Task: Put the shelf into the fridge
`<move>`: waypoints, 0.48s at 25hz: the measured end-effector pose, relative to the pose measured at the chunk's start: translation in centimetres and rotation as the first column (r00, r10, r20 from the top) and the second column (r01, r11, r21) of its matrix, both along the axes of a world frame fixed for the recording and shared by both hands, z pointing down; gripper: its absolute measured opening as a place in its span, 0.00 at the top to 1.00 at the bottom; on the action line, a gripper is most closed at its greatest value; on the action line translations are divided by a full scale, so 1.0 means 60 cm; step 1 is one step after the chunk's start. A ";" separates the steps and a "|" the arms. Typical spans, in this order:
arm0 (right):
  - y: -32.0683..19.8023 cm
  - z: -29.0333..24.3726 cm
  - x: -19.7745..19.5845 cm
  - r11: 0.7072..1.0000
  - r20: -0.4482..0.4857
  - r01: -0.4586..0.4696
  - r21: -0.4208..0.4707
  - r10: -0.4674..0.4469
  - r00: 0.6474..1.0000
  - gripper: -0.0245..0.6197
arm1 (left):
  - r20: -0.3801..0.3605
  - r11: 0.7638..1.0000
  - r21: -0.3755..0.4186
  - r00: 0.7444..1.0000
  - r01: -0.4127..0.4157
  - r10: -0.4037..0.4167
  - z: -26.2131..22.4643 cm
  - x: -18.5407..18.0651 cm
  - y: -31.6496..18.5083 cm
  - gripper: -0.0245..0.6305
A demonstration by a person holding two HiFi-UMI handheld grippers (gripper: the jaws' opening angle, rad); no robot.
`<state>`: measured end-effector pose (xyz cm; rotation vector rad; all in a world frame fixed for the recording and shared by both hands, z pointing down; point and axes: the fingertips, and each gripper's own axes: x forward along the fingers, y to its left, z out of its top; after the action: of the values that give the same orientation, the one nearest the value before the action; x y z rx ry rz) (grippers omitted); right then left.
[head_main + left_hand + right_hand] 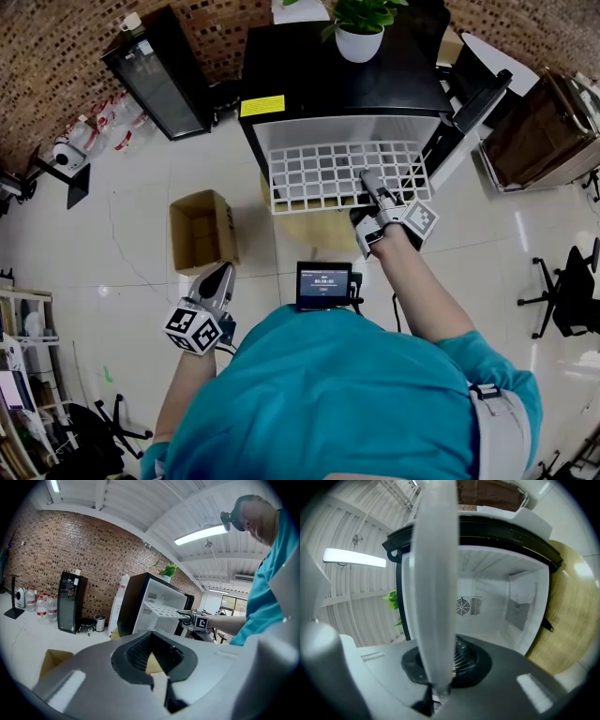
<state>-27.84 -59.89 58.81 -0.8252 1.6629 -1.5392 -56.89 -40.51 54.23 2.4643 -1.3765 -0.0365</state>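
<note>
I'm pinching shelf w/ R hand-held gripper at fridge mouth; L hand-held gripper idling, pressed together. Risk: one-sided grip tilting shelf, jamming in fridge.

Right tool extended, clamped; left tool held back, closed.

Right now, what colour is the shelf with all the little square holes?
White all over. The flat white grid shelf shows best in the head view.

Cardboard box, potted plant, black cooler
</note>
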 end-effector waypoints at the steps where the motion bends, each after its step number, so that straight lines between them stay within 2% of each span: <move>1: -0.001 -0.001 -0.001 1.000 0.003 -0.001 -0.001 0.002 1.000 0.92 | -0.001 1.000 -0.001 1.000 0.000 0.000 0.001 0.000 -0.001 0.96; 12: 0.010 -0.012 -0.008 0.999 0.006 -0.027 -0.036 0.027 1.000 0.92 | -0.005 1.000 -0.009 1.000 -0.010 0.010 0.006 0.006 -0.006 0.96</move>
<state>-28.31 -59.30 58.07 -0.8574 1.6174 -1.5554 -56.55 -40.88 54.59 2.4616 -1.3593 -0.0344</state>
